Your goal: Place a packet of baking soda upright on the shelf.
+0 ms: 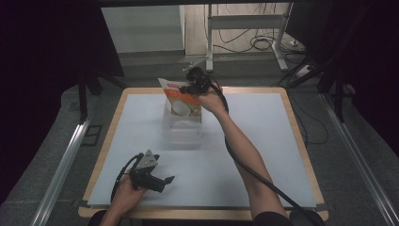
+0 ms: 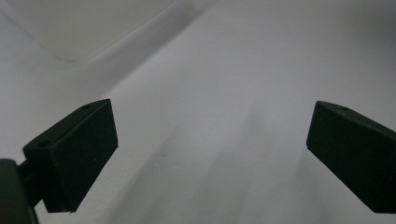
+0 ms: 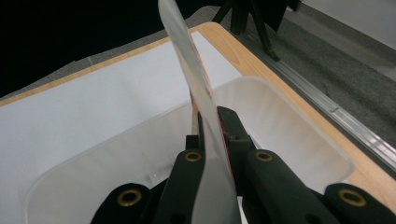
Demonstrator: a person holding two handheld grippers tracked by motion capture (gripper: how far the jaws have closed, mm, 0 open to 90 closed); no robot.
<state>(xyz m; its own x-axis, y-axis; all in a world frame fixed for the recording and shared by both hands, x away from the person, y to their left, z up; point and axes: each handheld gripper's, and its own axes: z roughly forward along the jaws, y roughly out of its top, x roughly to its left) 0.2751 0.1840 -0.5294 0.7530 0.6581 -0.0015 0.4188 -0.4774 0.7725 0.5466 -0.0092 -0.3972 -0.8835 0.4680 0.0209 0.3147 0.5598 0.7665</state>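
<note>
The table (image 1: 301,155) has a pale wooden rim around a plain white top with no pattern. On it stands a clear, faintly milky plastic bin (image 1: 183,129), colourless and unmarked. The packet (image 1: 181,99) held above it is white with an orange band, a small red label near its top corner and a pale round picture lower down; edge-on in the right gripper view it looks white with a thin red-orange line. The right gripper (image 3: 210,121) is black with brass-coloured screw rings. The left gripper (image 1: 162,181) is black too, its jaws matt and plain, topped by a grey three-cornered plate. The floor (image 1: 357,117) is dark grey, with silver rails (image 1: 61,165)
</note>
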